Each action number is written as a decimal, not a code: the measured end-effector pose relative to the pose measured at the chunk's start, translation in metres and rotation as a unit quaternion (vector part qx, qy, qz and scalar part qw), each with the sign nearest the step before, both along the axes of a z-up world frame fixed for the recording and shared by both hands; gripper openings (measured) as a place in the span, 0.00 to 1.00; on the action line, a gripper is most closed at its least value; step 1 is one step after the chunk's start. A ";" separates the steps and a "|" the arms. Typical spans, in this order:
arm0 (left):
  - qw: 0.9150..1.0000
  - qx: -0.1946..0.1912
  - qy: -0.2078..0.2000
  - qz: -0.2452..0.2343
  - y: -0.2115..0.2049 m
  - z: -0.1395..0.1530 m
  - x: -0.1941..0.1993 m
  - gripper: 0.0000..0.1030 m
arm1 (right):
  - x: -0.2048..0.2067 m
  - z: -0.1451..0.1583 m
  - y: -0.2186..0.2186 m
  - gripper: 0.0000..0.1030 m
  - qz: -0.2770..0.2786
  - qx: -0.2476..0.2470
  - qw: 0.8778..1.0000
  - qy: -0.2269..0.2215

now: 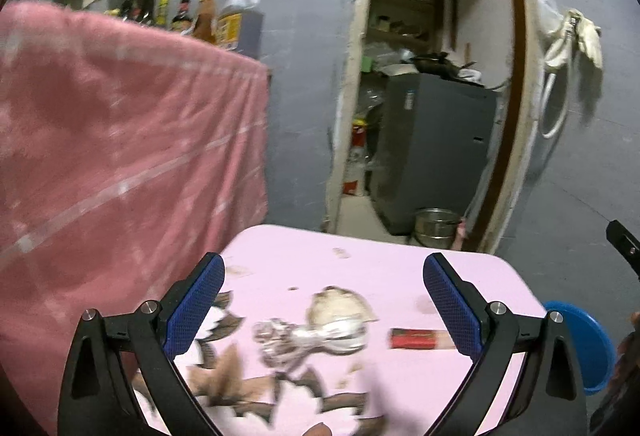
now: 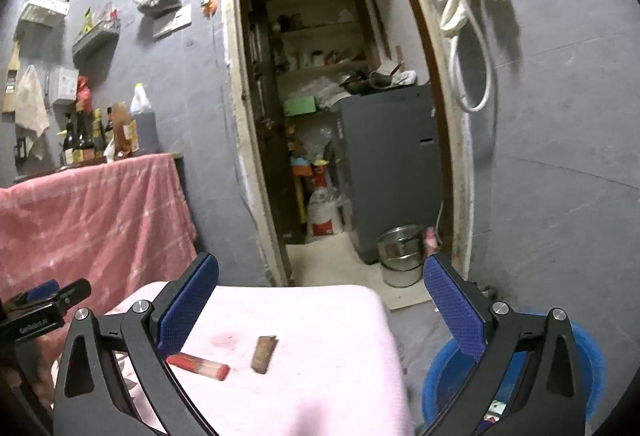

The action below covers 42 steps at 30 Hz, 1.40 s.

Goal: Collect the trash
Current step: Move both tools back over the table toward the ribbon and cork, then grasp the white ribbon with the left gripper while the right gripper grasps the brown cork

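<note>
Trash lies scattered over the pink surface (image 1: 360, 260): a crumpled white wrapper (image 1: 320, 336) near the middle, brown torn scraps (image 1: 224, 380) toward the near left, and a red packet (image 1: 414, 339) to the right of the wrapper. From the right wrist view the same red packet (image 2: 198, 365) lies flat beside a small brown piece (image 2: 264, 353), the two near each other but not touching, with a faint reddish stain (image 2: 225, 339) just behind them.

Left tool (image 1: 324, 288) is spread wide, its blue pads on either side of the wrapper and scraps, holding nothing and clear of the surface. Right tool (image 2: 320, 288) is likewise wide open and empty, above the surface's right part.

A blue basin (image 2: 588, 356) sits on the floor just beside the right edge of the surface. A pink cloth (image 1: 120, 140) drapes a counter to the left, with bottles (image 1: 192, 16) standing behind it. Beyond, a doorway shows a grey appliance (image 2: 392, 164) and a metal pot (image 2: 400, 252) on the floor.
</note>
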<state>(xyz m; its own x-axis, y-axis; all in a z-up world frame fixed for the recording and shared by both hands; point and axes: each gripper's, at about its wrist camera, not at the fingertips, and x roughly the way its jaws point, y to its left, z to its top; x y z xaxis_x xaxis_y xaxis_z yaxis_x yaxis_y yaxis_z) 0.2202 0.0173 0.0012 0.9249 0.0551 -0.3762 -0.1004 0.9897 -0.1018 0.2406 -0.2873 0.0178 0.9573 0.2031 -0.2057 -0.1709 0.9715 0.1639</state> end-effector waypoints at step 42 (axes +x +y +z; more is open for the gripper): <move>0.977 -0.059 0.182 -0.095 0.032 -0.054 0.053 0.51 | 0.072 -0.078 0.088 0.65 0.089 -0.083 0.961 0.250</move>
